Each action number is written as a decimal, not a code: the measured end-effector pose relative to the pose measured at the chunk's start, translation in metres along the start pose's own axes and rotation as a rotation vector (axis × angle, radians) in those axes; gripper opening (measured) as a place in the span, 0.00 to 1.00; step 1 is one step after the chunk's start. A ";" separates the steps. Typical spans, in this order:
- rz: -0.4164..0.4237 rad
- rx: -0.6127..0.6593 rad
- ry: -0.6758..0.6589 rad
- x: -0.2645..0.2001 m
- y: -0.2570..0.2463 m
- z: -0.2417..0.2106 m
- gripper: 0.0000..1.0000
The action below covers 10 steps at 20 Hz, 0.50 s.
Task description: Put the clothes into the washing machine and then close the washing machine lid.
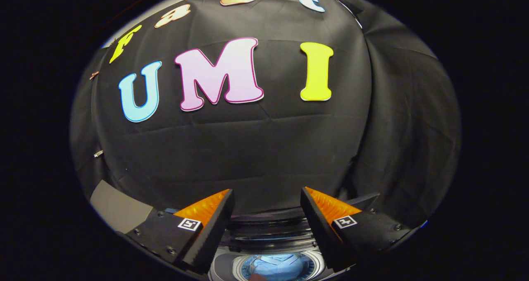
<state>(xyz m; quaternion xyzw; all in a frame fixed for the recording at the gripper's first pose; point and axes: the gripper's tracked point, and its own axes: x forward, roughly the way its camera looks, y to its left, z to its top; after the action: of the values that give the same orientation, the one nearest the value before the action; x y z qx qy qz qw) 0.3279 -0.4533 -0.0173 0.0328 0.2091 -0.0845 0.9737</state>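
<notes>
The tongs (268, 198) stand apart, holding nothing, above the washing machine (272, 239); blue clothes (277, 267) lie inside. I judge that closing the lid is next.

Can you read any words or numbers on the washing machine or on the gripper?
None to read.
Washing machine: no words or numbers show.
Gripper: each jaw carries a square black-and-white marker, a pattern, not words.
The jaws stand open, nothing between them, with the blue clothes in the drum below.

Glossy washing machine (270, 235) top; soft cloth clothes (276, 267) inside.
</notes>
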 end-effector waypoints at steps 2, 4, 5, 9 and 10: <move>0.002 0.007 0.033 0.017 0.000 -0.008 1.00; -0.007 -0.017 0.071 0.028 -0.002 -0.021 1.00; -0.010 -0.033 0.092 0.032 -0.004 -0.028 1.00; 0.004 -0.068 0.084 0.029 -0.002 -0.030 1.00; 0.003 -0.071 0.079 0.029 -0.002 -0.030 1.00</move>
<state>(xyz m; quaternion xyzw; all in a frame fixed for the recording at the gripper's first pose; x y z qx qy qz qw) 0.3418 -0.4567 -0.0566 0.0019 0.2502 -0.0741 0.9653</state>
